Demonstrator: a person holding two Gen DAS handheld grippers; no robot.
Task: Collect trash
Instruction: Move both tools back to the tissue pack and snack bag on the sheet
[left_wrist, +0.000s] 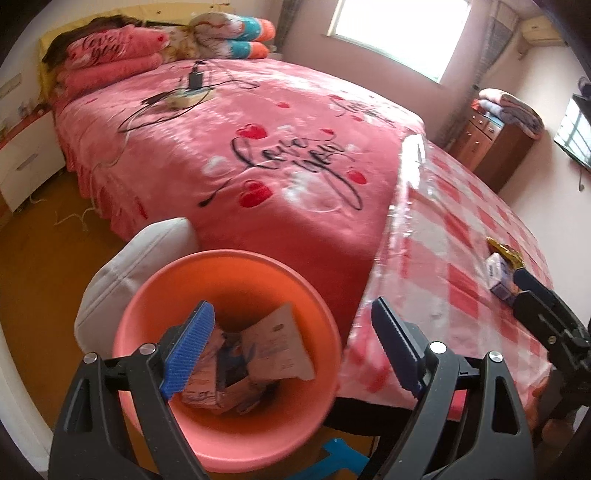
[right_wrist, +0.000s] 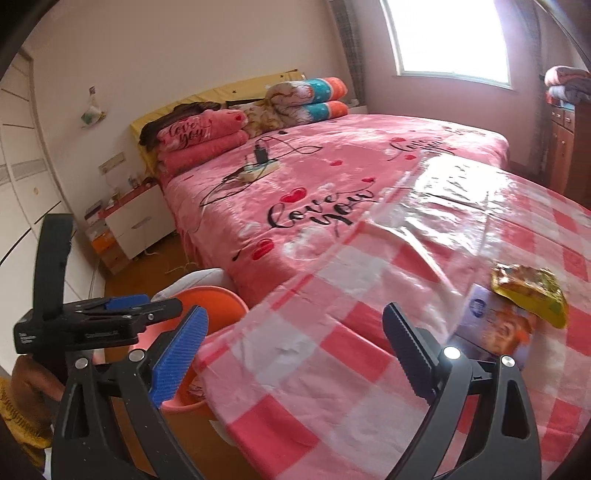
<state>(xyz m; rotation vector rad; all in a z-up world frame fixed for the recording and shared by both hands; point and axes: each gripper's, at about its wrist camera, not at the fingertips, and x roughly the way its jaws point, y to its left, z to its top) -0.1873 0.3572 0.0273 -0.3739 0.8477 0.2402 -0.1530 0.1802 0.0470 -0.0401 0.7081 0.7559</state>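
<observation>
Our left gripper hangs over the orange bin with its jaws wide apart and nothing between them; the crumpled wrappers already lie down in the bin, below and between the jaws. Our right gripper hovers above the checked table, jaws likewise spread and empty.

What is left to collect sits ahead of the right jaws and off to their right: a yellow snack wrapper lying partly on top of a purple carton. The carton is just beyond the tip of the right-hand jaw, and the wrapper is a little farther ahead. In the left wrist view the same pair shows far to the right of the left jaws, near the other gripper.

We judge the risks to be these. The two pieces overlap, so closing on the carton may tip the wrapper off onto the table or floor, and closing on the wrapper's thin edge may give only a weak hold. The table wears a glossy clear plastic cover that wrinkles, so jaws brought in too low could pinch the sheet and drag it along with the trash. The bin stands below the table edge, to the left of the right jaws and partly hidden from them, so a release made too early would land on the cloth and not in the bin. With our left gripper over the bin, the two could also collide there.
</observation>
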